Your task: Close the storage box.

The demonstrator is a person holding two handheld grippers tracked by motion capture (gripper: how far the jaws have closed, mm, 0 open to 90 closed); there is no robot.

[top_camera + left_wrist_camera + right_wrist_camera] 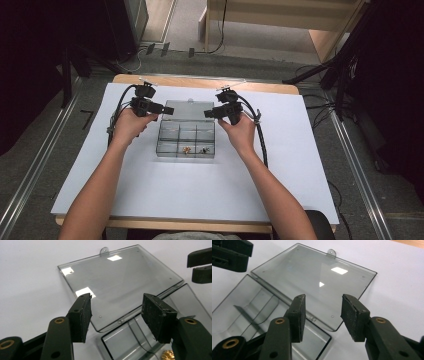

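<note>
**Open compartment box between two spread grippers**

A white sheet covers the wooden table, and on it, near the middle, sits a clear plastic compartment box. Its lid is swung fully back and lies flat on the sheet on the far side, joined to the tray along the hinge; a small hanging tab sticks out from the lid's far edge. The tray is split into small compartments, and two at the near edge hold small brass-coloured parts.

The left gripper hovers at the lid's left edge, held in the person's left hand. Its jaws stand apart, nothing between the pads. The right gripper, in the right hand, hovers at the lid's right edge, jaws likewise spread and pinching nothing.
</note>
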